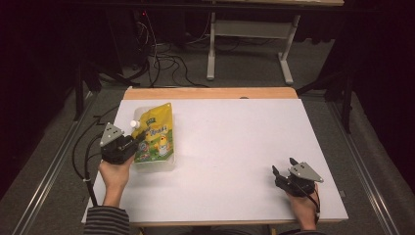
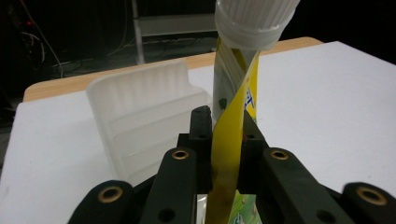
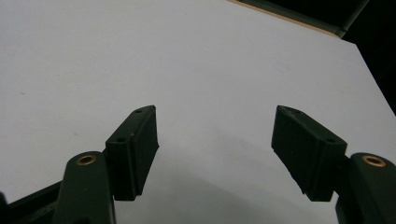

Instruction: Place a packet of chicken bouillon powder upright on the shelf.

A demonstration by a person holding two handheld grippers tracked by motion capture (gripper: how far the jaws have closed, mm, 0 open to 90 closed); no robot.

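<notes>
High view: left gripper (image 1: 139, 137) jaws clench a glossy yellow spouted pouch (image 1: 155, 134), ribbed white cap (image 1: 134, 124), in a clear ribbed plastic tray (image 1: 169, 166). At five o'clock, right gripper (image 1: 283, 167) rests on the white table (image 1: 235, 147), jaws released.

left gripper (image 1: 139, 138) jaws clamped near shut, right gripper (image 1: 283, 165) jaws spread wide

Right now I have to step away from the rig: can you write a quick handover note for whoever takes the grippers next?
Left gripper: shut on the yellow pouch, pinching its edge below the white cap.
Right gripper: open, holding nothing, low over the white table at its near right.
Things: the pouch sits at the clear plastic tray on the table's left side; whether it rests fully inside the tray cannot be told.
Done: the pouch is gripped.
Left: probably settle the pouch in the tray, then release it.
</notes>
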